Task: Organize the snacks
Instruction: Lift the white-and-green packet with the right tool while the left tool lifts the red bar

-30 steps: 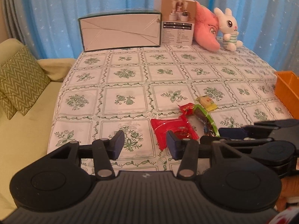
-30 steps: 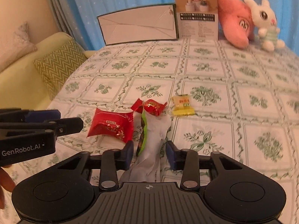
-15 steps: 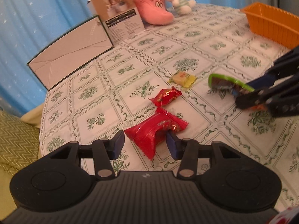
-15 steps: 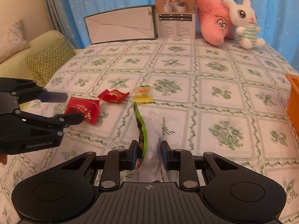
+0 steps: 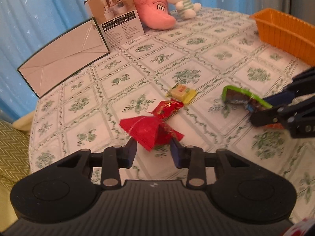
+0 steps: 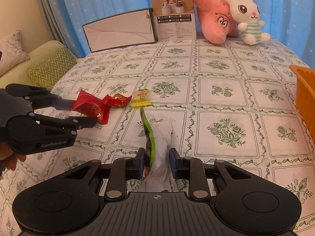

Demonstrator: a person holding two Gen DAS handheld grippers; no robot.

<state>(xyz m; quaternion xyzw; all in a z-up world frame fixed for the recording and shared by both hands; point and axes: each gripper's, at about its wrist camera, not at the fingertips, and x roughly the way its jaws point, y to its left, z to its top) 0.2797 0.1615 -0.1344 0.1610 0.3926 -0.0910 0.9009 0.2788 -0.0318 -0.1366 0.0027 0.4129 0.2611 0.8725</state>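
The left gripper (image 5: pixel 151 153) has just been closing on the red packet (image 5: pixel 149 131), now caught between its jaws; the crinkly foil should be clamped near its middle and lifted straight, so it is not dragged over the red candy (image 5: pixel 167 108) and yellow candy (image 5: pixel 182 94) just ahead. The right gripper (image 6: pixel 156 163) is clamped on the green packet (image 6: pixel 149 137), held on edge. The orange basket (image 6: pixel 305 96) is seen far right, probably the drop-off.

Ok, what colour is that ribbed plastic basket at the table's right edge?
Orange; the ribbed plastic basket shows best in the left wrist view.
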